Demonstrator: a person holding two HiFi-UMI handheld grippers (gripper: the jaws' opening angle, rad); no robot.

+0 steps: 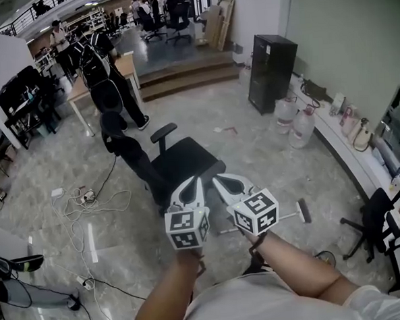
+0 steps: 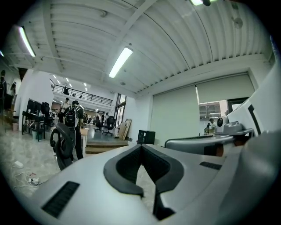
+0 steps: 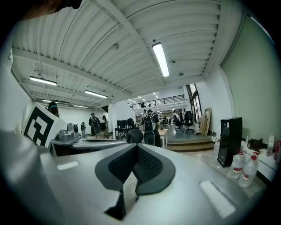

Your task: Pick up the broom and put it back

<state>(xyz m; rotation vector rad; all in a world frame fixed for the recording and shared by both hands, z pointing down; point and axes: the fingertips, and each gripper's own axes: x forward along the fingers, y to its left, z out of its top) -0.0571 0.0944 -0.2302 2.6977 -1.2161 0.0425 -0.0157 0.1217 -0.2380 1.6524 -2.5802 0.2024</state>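
The broom (image 1: 284, 216) lies on the marble floor to the right of my hands: a thin pale handle with a dark head (image 1: 303, 210) at its right end. Part of the handle is hidden behind my right gripper's marker cube. My left gripper (image 1: 193, 184) and right gripper (image 1: 221, 181) hover side by side in front of my body, both pointing forward over a chair and well above the broom. The left gripper (image 2: 140, 147) has its jaws together with nothing between them. The right gripper (image 3: 137, 147) is likewise shut and empty.
A black office chair (image 1: 180, 160) stands just ahead of the grippers. Cables (image 1: 87, 196) trail over the floor at left. A black cabinet (image 1: 271, 70) and water bottles (image 1: 299, 126) line the right wall, another chair (image 1: 372, 220) sits at right, steps (image 1: 188, 72) rise beyond, and a person with a backpack (image 1: 106, 67) stands ahead.
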